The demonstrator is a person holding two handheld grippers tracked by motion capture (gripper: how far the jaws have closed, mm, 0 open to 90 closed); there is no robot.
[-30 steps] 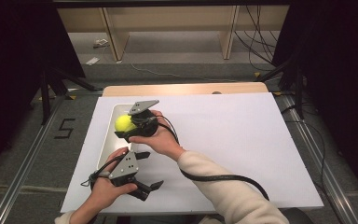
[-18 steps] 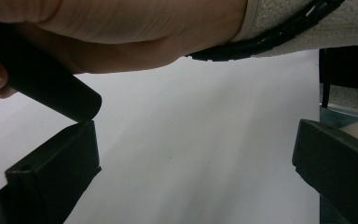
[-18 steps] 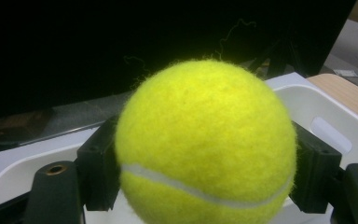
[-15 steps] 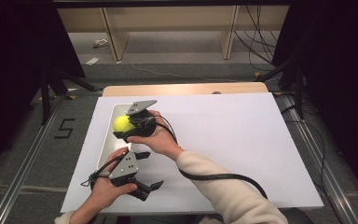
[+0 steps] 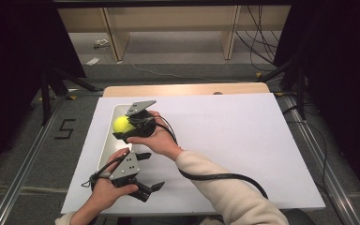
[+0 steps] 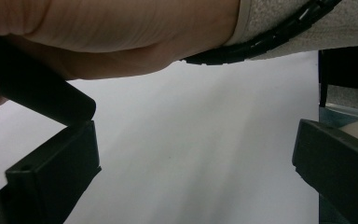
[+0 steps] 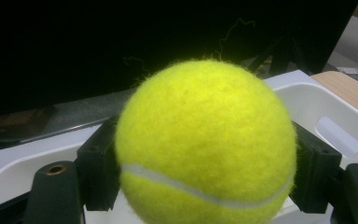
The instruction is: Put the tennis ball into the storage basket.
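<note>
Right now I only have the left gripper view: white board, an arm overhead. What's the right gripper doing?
Observer: The right gripper is shut on a yellow tennis ball.
Operator: Where's it holding that?
Observer: Above the white tray at the board's left edge.
Operator: And my left gripper?
Observer: The left gripper is open and empty, low over the white board, nearer the person than the tray.
</note>
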